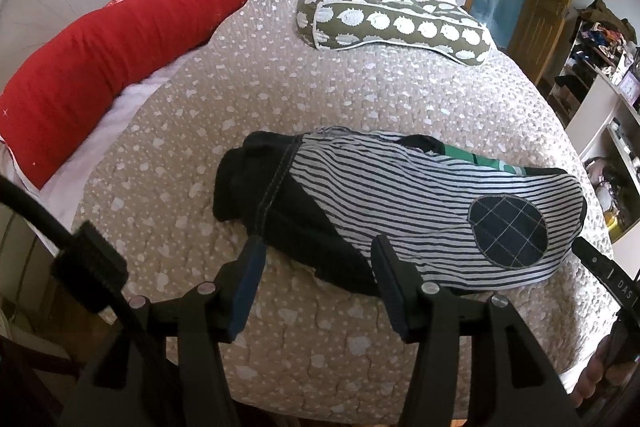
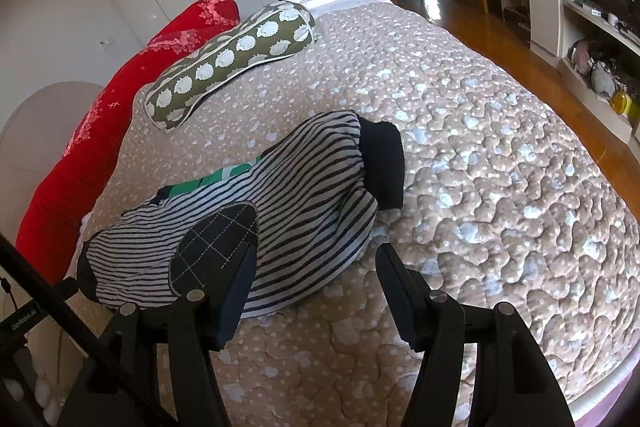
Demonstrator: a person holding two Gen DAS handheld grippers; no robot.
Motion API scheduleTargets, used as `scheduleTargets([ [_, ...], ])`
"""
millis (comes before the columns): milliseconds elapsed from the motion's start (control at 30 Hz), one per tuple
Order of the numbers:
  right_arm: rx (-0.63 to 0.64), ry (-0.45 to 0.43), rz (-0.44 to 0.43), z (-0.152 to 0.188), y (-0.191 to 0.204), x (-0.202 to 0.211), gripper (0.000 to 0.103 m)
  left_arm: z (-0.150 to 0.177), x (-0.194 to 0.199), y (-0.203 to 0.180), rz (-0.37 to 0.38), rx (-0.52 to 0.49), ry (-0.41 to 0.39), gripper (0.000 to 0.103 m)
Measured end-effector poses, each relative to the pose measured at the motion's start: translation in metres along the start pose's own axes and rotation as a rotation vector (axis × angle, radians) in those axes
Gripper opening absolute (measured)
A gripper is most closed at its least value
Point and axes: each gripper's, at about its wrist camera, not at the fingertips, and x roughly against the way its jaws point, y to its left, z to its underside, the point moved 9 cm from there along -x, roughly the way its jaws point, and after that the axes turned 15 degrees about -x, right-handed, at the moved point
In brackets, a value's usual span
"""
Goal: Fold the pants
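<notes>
The pants (image 1: 400, 203) lie bunched and folded on the beige quilted bedspread (image 1: 320, 87). They are black-and-white striped, with a dark oval grid patch (image 1: 508, 231), black cuffs and a green band. My left gripper (image 1: 318, 247) hovers at their near edge, jaws apart, with the black fabric between the fingertips but not pinched. In the right wrist view the pants (image 2: 304, 187) stretch from lower left to centre. My right gripper (image 2: 316, 251) stands open over their near edge, its left finger (image 2: 244, 267) in front of the patch (image 2: 216, 243).
A long red bolster (image 1: 140, 39) and an olive pillow with white prints (image 1: 392, 19) lie at the head of the bed. White wardrobes stand behind. Cluttered shelves (image 2: 592, 27) and wooden floor (image 2: 500, 47) are to the right. A hand (image 1: 600, 371) shows at the lower right.
</notes>
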Motion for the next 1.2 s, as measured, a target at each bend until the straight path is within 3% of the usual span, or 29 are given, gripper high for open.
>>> scheduleTargets([
  [400, -0.002, 0.019, 0.008, 0.003, -0.003, -0.009, 0.066, 0.005, -0.011, 0.001, 0.016, 0.02, 0.03, 0.054],
  [733, 0.052, 0.038, -0.017, 0.013, 0.009, -0.011, 0.066, 0.01, -0.016, 0.024, 0.048, 0.115, 0.035, 0.054],
  [833, 0.08, 0.058, -0.047, 0.02, 0.016, -0.012, 0.066, 0.011, -0.019, 0.023, 0.13, 0.165, 0.039, 0.054],
  [967, 0.141, 0.079, -0.078, 0.033, 0.029, -0.013, 0.066, 0.017, -0.029, 0.018, 0.303, 0.271, 0.069, 0.054],
  [1100, 0.216, 0.082, -0.066, 0.046, 0.041, -0.013, 0.066, 0.015, -0.034, 0.008, 0.474, 0.357, 0.075, 0.054],
  [1200, 0.225, 0.093, -0.07, 0.051, 0.046, -0.016, 0.066, 0.011, -0.037, 0.003, 0.553, 0.397, 0.079, 0.054],
])
